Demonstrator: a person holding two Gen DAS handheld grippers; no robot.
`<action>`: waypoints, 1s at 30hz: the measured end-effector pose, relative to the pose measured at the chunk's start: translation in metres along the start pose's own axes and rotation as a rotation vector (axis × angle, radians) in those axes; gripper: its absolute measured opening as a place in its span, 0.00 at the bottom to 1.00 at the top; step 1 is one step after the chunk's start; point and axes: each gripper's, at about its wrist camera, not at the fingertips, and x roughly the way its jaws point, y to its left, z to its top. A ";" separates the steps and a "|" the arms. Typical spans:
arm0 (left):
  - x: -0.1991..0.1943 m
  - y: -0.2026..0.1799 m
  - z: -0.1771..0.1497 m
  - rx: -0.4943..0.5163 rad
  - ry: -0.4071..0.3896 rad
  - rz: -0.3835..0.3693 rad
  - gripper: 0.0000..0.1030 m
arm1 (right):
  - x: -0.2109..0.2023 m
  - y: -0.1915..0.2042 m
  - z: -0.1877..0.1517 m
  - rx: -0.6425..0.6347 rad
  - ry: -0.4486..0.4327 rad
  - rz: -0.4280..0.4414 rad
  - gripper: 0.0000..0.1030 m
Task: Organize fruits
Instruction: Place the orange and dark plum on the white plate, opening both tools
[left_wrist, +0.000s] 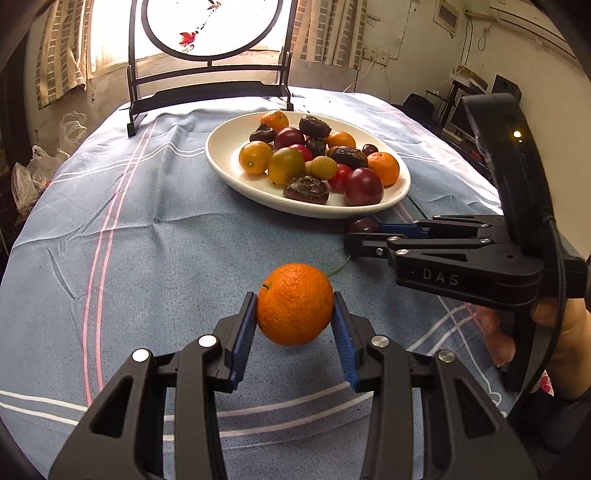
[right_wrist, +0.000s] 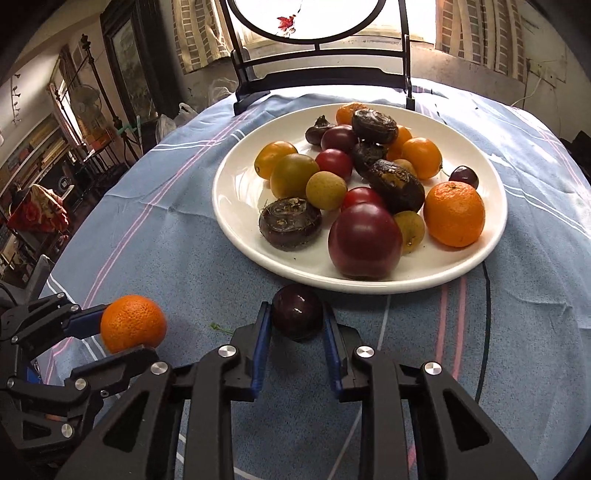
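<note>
Two fruits held short of the plate: your left gripper pinches a firm, pebbled mandarin at its widest; your right gripper clamps a glossy, slippery dark plum beside the rim

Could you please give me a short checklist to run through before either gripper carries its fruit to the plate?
1. Left gripper shut on the orange: ok, both blue pads press its sides.
2. Right gripper shut on the dark plum: ok, pads touch both sides.
3. Orange off the tablecloth: ok, it hangs clear above the cloth.
4. Plum lifted off the cloth: cannot tell.
5. Free room on the white plate: ok, bare patches at its left and near right.
6. Grippers clear of each other: ok, they are side by side and apart.
</note>
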 end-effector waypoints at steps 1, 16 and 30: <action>-0.002 0.000 0.000 -0.001 -0.004 -0.001 0.38 | -0.007 -0.002 -0.002 0.006 -0.015 0.017 0.26; 0.002 -0.021 0.073 0.052 -0.075 -0.036 0.38 | -0.096 -0.068 0.027 0.064 -0.214 0.073 0.26; 0.073 0.011 0.150 -0.052 -0.034 0.054 0.89 | -0.012 -0.091 0.104 0.127 -0.119 -0.013 0.45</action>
